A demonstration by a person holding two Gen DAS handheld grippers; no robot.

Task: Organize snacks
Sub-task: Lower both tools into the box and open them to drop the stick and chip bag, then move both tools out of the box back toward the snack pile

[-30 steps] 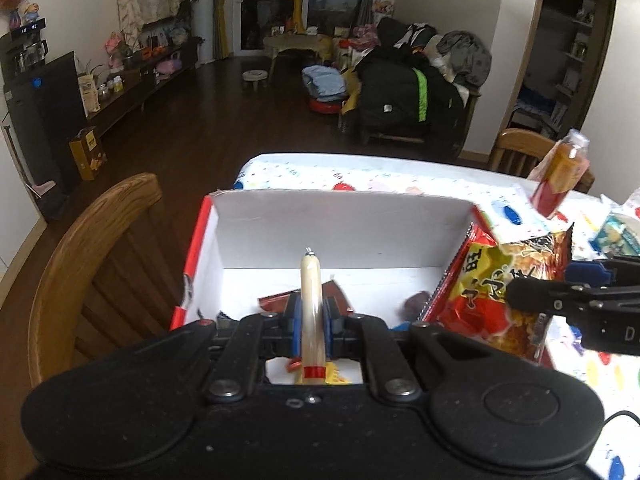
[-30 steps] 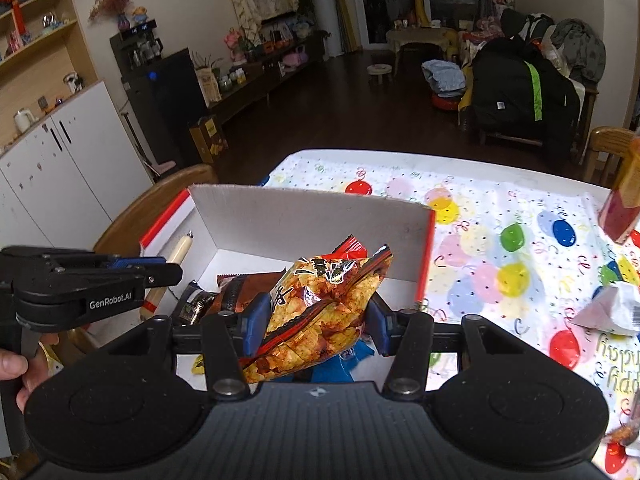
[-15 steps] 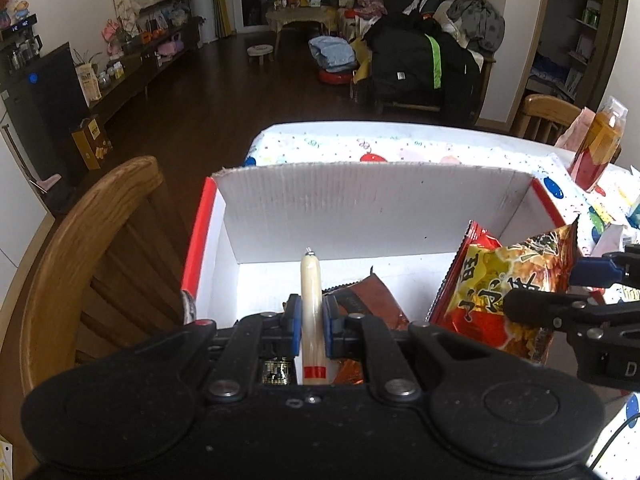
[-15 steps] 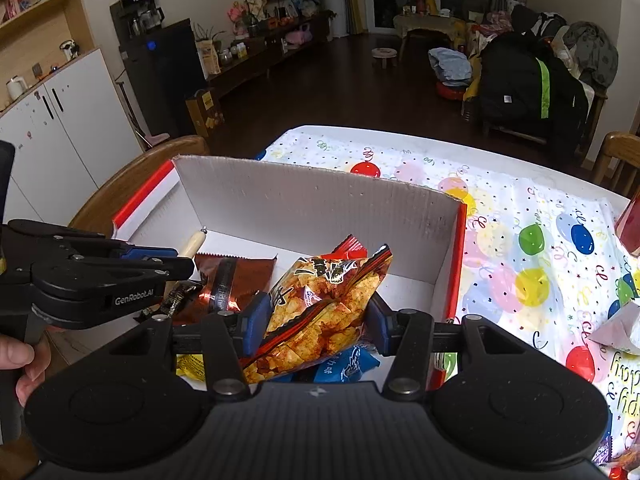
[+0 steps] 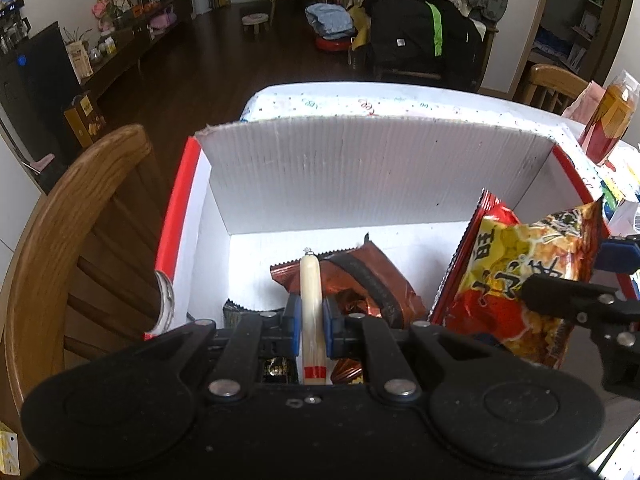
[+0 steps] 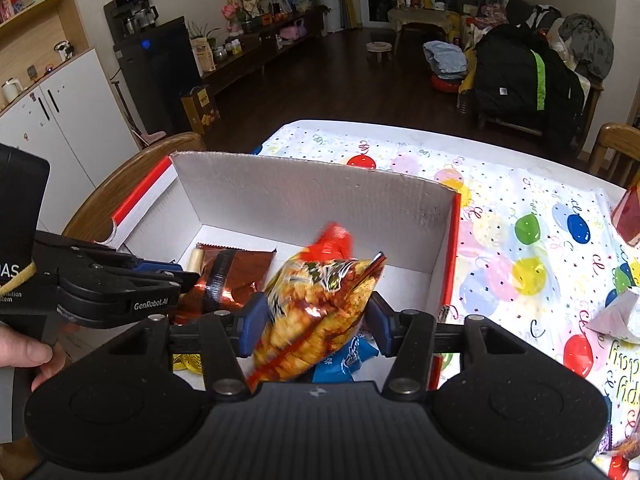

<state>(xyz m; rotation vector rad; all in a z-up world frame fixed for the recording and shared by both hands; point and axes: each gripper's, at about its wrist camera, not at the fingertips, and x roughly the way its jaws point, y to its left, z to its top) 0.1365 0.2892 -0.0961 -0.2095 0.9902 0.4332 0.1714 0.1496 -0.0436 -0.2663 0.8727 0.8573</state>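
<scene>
A white cardboard box with red rims (image 5: 360, 176) (image 6: 304, 200) stands on the table. My left gripper (image 5: 311, 322) is shut on a pale sausage stick (image 5: 310, 300) and holds it low inside the box, above a brown foil packet (image 5: 360, 276) (image 6: 236, 268). My right gripper (image 6: 314, 318) is shut on a red and yellow chip bag (image 6: 316, 312) (image 5: 520, 280) over the box's right half; the bag looks blurred. A blue packet (image 6: 348, 360) lies under the bag. The left gripper also shows in the right wrist view (image 6: 176, 276).
A wooden chair (image 5: 68, 248) stands close to the box's left side. The balloon-print tablecloth (image 6: 532, 232) stretches right of the box, with a white wrapper (image 6: 616, 316) on it. A bottle of red-orange drink (image 5: 608, 120) stands at the far right.
Both grippers have moved forward and down into the box with their snacks. The chip bag has tilted and sits lower between the right fingers.
</scene>
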